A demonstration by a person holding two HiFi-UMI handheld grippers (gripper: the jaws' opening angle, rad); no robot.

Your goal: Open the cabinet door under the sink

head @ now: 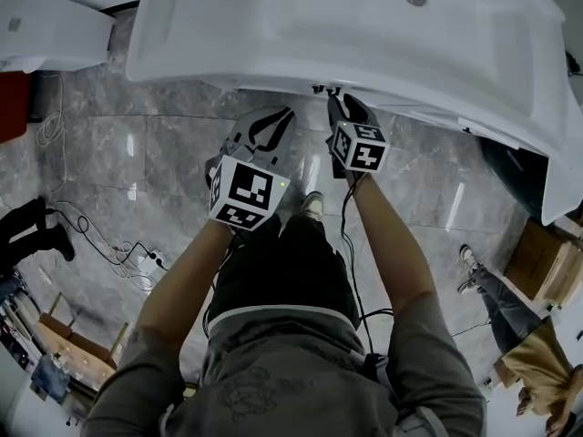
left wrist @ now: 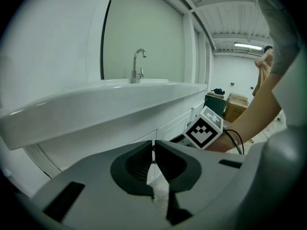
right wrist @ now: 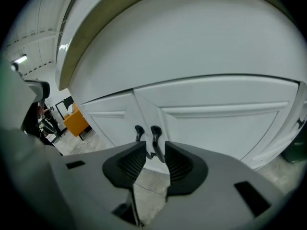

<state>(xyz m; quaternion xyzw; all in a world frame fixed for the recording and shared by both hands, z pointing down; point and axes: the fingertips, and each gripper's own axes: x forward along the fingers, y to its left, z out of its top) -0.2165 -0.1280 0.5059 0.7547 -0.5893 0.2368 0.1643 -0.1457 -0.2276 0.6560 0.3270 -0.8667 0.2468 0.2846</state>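
White sink (head: pixel 273 35) across the far side, front rim jutting well out over the cabinet below. Under that rim, two white panelled doors, left door (right wrist: pixel 108 115) and right door (right wrist: pixel 220 123), both closed and meeting at a thin seam. At the seam, a pair of black handles side by side: left handle (right wrist: pixel 138 132), right handle (right wrist: pixel 156 135). Right tool (right wrist: pixel 154 151) up at the seam, jaws slightly spread, with the right handle standing in the gap close to the right-hand pad; firm contact not clear. Left tool (left wrist: pixel 154 145) nearer and to the left, jaws pressed together on nothing, level with the sink's front edge, faucet (left wrist: pixel 138 66) beyond the rim. Little headroom between both tools and the overhanging rim. Open grey marble floor (head: pixel 164 144) near and to the left, with cables (head: pixel 100 239) lying further left.
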